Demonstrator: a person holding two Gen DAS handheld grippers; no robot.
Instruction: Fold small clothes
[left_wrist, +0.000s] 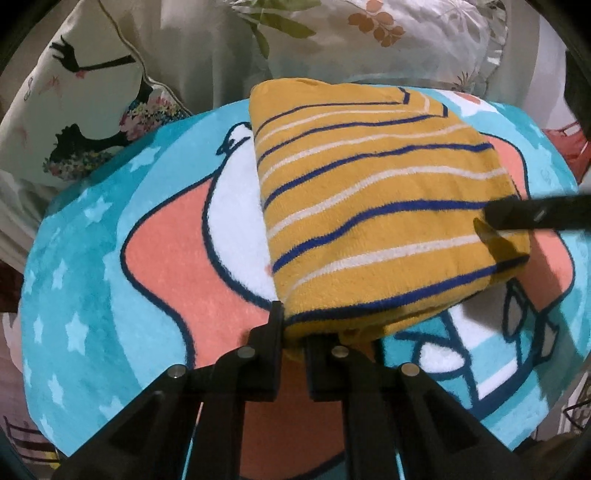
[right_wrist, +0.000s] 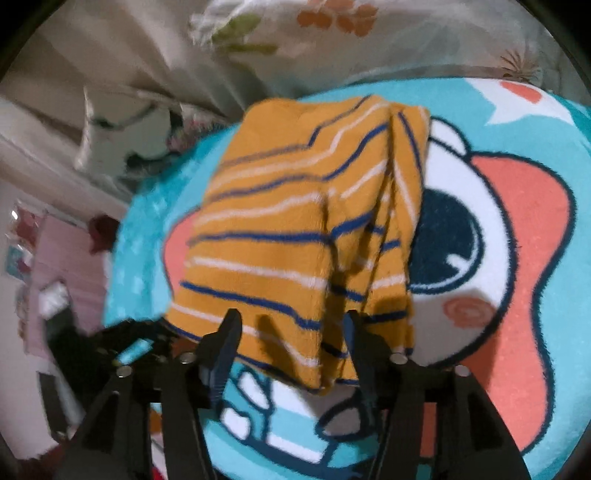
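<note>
A folded mustard-yellow garment (left_wrist: 376, 206) with blue and white stripes lies on a round cartoon rug (left_wrist: 110, 258). My left gripper (left_wrist: 293, 332) is shut on the garment's near edge. My right gripper (right_wrist: 291, 325) is open, its fingers spread on either side of the garment's near end (right_wrist: 295, 236), not clamping it. One right finger (left_wrist: 535, 216) reaches over the garment's right side in the left wrist view. The left gripper's body (right_wrist: 129, 354) shows at the lower left of the right wrist view.
The rug (right_wrist: 517, 221) is teal with white stars and a pink and white cartoon figure. Floral pillows and bedding (left_wrist: 332, 37) lie behind it. Pink items (right_wrist: 55, 258) sit to the left.
</note>
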